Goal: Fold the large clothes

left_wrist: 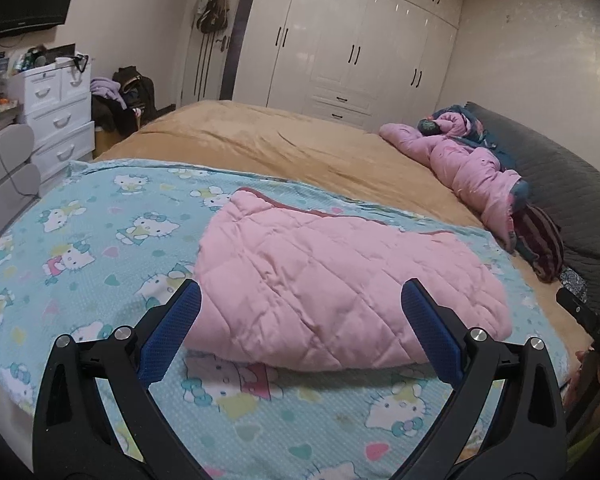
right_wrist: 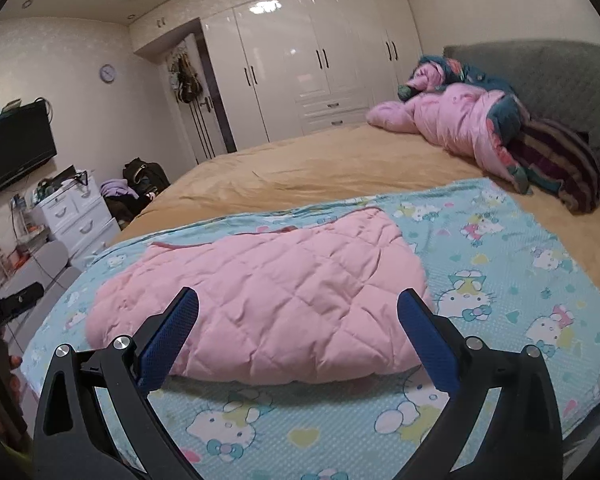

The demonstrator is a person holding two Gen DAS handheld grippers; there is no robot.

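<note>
- Jacket lies folded on the sheet at the bed's near edge, long axis along that edge.
- Left gripper and right gripper both gape empty, apart from it, equally near.

The left gripper fills the lower part of its own view, its two black arms rising from the bottom corners and ending in blue ribbed pads that stand far apart, nothing between them. It tilts somewhat downward. The right gripper sits the same way in the lower part of its view, jaws spread wide and empty, pads clear of everything. At the left edge of the right view, part of a hand shows beside black hardware, too blurred to read further.
</note>
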